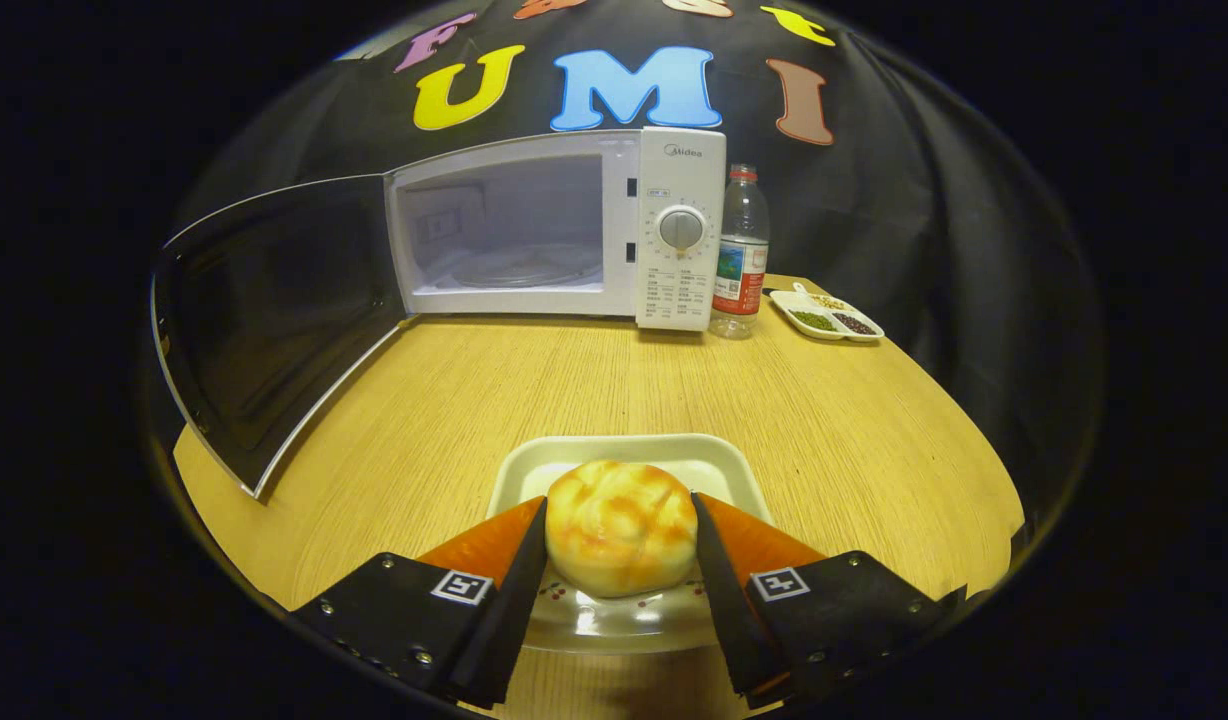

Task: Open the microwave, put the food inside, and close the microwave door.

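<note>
A round golden bun (620, 530) rests on a white square plate (614, 452) at the near side of the wooden table (574, 390). My gripper (619, 500) is down at the plate with the bun between its fingers, and both fingers touch the bun's sides. Beyond the plate, at the back of the table, stands the white microwave (679, 240). Its dark door (274, 310) hangs wide open to the left. The lit cavity (509, 230) holds only a glass turntable (519, 268).
A clear water bottle (741, 255) with a red label stands just right of the microwave. Further right lies a small white divided dish (829, 315) with beans or seeds. The open door juts out over the table's left part.
</note>
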{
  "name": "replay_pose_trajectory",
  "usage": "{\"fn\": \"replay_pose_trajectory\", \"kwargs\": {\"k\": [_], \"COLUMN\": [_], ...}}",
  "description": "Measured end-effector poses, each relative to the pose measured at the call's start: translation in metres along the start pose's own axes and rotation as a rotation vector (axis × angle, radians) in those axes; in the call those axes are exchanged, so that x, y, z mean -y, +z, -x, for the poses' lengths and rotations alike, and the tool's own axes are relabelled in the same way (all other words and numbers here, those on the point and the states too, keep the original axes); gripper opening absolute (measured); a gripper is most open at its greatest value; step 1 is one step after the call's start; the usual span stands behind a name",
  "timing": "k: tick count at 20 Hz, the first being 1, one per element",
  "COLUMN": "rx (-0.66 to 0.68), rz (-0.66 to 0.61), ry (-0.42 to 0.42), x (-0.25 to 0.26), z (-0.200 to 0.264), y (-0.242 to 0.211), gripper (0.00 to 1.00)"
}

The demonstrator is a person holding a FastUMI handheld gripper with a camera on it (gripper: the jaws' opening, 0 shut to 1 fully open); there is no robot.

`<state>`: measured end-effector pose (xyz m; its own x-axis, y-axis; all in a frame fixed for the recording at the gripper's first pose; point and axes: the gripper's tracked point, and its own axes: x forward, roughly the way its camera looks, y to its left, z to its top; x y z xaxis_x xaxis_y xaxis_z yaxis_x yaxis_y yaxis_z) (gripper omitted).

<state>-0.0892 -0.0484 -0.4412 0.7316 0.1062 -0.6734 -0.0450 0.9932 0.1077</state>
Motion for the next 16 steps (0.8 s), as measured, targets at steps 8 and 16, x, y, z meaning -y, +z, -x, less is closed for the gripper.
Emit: {"fn": "replay_pose_trajectory", "kwargs": {"k": [8, 16], "rx": [0.117, 0.187], "rz": [-0.040, -0.176], "ry": [0.104, 0.168], "x": [-0.054, -0.100], "z": [-0.001, -0.032], "y": [0.072, 0.124], "gripper": [0.79, 0.79]}}
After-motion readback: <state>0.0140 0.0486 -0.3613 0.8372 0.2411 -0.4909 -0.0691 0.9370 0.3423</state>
